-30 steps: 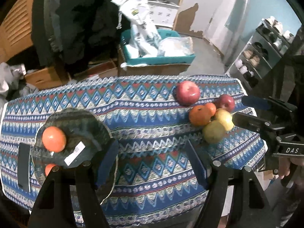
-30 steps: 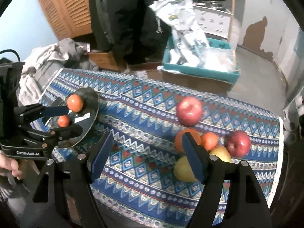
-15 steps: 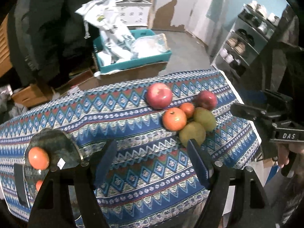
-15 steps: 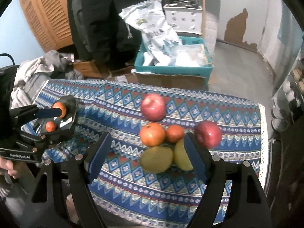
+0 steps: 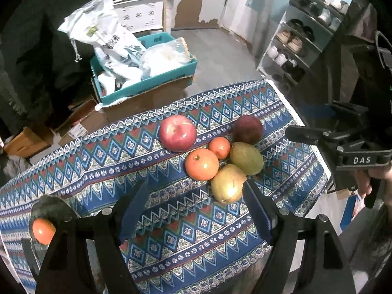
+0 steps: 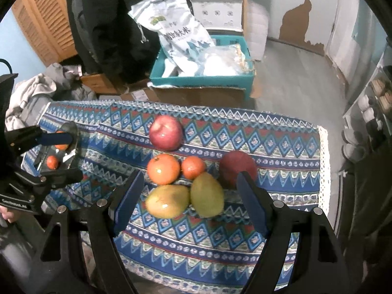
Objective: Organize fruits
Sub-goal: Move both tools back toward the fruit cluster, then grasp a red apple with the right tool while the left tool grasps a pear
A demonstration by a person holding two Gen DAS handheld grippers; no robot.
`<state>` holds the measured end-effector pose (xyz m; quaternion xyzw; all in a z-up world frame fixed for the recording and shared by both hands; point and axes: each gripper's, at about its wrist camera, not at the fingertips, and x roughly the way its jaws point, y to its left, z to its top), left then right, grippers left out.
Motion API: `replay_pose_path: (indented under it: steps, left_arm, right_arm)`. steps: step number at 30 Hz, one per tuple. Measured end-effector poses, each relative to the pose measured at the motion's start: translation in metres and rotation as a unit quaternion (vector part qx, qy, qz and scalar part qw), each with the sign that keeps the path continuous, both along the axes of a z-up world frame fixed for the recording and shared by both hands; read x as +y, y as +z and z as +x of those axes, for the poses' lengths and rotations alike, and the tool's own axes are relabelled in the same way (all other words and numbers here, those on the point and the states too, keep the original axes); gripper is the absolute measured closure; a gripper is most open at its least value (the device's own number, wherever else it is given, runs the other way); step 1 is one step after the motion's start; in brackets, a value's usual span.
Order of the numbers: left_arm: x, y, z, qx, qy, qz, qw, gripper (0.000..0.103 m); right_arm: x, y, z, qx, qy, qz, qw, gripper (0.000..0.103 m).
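Note:
Several fruits cluster on the patterned tablecloth: a red apple, a dark red apple, a large orange, a small orange, a green mango and a yellow mango. My left gripper hovers just before the yellow mango, its jaws opening and empty. My right gripper hangs open above the two mangoes, pressing on neither. A dark plate at the left holds an orange; the right wrist view shows a second small orange on it.
Behind the table a teal crate with white bags sits on a cardboard box. A shoe rack stands at the right. A person in dark clothes stands at the back left. The cloth's lace edge marks the table's right end.
Both grippers have swept rightward from the plate toward the fruit cluster. The plate has slid to the left edge of both views. The left jaws stand slightly wider.

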<state>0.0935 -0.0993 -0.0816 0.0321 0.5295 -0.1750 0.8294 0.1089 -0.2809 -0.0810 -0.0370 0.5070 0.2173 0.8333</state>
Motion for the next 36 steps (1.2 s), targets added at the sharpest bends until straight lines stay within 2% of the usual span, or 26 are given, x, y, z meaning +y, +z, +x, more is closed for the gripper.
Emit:
replay_pose_path:
  steps: [5,16,22,30,36]
  left_arm:
    - [-0.004,-0.011,0.016,0.015,-0.006,0.002,0.9999,0.023]
    - [-0.003,-0.052,0.057,0.050,0.007,-0.010,0.9987,0.023]
    - [-0.009,-0.070,0.073,0.060,0.000,-0.010,0.9981,0.023]
    - [-0.012,-0.088,0.084,0.072,0.007,-0.022,0.9971,0.023]
    - [-0.022,-0.094,0.084,0.081,-0.009,-0.027,0.9963,0.023]
  right_arm:
    - [-0.008,-0.014,0.020,0.018,0.006,-0.018,1.000,0.024]
    - [-0.028,-0.081,0.064,0.071,0.003,-0.047,0.996,0.024]
    - [-0.032,-0.107,0.077,0.099,0.008,-0.049,0.994,0.024]
    - [-0.032,-0.136,0.095,0.125,0.012,-0.043,0.991,0.024]
    - [-0.027,-0.153,0.102,0.141,0.010,-0.049,0.989,0.024]
